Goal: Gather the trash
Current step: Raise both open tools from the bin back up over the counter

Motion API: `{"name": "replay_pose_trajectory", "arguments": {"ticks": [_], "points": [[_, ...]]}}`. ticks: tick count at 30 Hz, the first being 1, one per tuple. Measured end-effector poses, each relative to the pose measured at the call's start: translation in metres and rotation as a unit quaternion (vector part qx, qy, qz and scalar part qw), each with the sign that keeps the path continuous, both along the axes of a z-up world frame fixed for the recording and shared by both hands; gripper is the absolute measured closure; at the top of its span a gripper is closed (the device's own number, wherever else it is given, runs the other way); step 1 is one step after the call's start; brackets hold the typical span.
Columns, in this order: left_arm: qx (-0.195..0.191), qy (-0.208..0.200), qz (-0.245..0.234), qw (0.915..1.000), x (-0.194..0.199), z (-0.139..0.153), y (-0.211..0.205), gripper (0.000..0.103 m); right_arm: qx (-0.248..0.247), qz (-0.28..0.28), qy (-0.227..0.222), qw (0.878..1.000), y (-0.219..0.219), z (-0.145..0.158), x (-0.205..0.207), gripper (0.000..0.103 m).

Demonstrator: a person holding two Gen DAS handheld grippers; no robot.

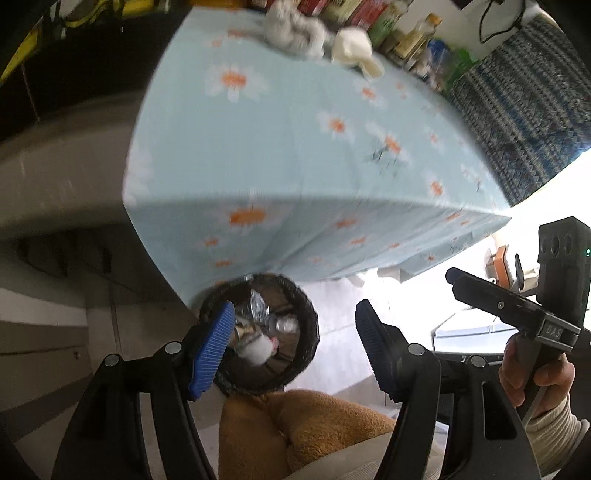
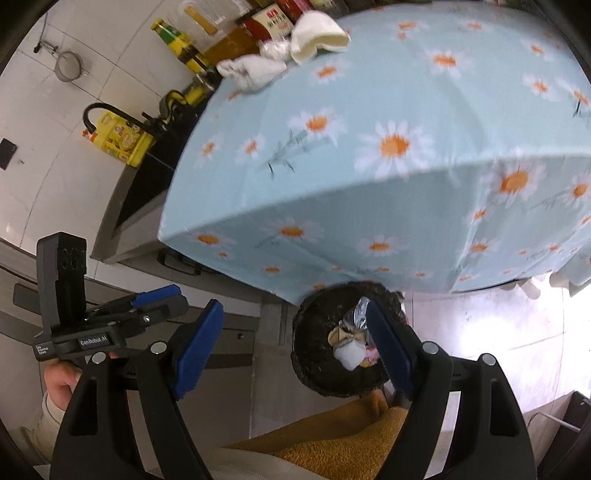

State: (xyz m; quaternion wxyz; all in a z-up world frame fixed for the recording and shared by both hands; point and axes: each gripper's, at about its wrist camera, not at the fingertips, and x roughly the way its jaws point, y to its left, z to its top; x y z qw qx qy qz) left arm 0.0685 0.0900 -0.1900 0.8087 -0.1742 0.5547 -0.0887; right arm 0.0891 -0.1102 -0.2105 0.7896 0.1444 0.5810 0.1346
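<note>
A dark round trash bin (image 1: 303, 325) (image 2: 314, 332) stands on the floor below the table's front edge. It holds crumpled foil (image 1: 258, 304) (image 2: 356, 314), a white wad (image 1: 255, 349) (image 2: 349, 354) and other scraps. My left gripper (image 1: 291, 350) is open and empty above the bin. My right gripper (image 2: 291, 349) is open and empty, also above the bin. It shows in the left wrist view (image 1: 480, 288), and the left one in the right wrist view (image 2: 155, 299). On the table's far edge lie a grey-white crumpled cloth (image 1: 291, 29) (image 2: 251, 70) and a cream crumpled piece (image 1: 354, 50) (image 2: 317, 35).
The table (image 1: 295, 155) (image 2: 406, 184) has a light blue daisy cloth. Bottles and jars (image 1: 417, 40) (image 2: 229, 40) line its far side. A black sink with a faucet (image 2: 147, 162) lies to the left. An orange plush garment (image 1: 295, 428) (image 2: 332, 435) is just below the grippers.
</note>
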Motion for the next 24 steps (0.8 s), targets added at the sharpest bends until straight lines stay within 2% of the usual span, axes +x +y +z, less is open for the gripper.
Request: {"name": "replay_pose_trajectory", "arguments": {"ticks": [15,18,24], "points": [[0.006,-0.074,0.008,0.9972,0.015,0.064,0.018,0.037,-0.012,-0.002,-0.071,0.997,0.008,0.058,0.014,0.021],[0.006,-0.085,0.006,0.9963,0.019,0.075,0.019,0.037,-0.017,-0.002,-0.087,0.996,0.010,0.070,0.015,0.014],[0.006,-0.107,0.006,0.9943,0.027,0.092,0.021,0.037,-0.026,-0.004,-0.110,0.994,0.011,0.093,0.021,0.013]]}}
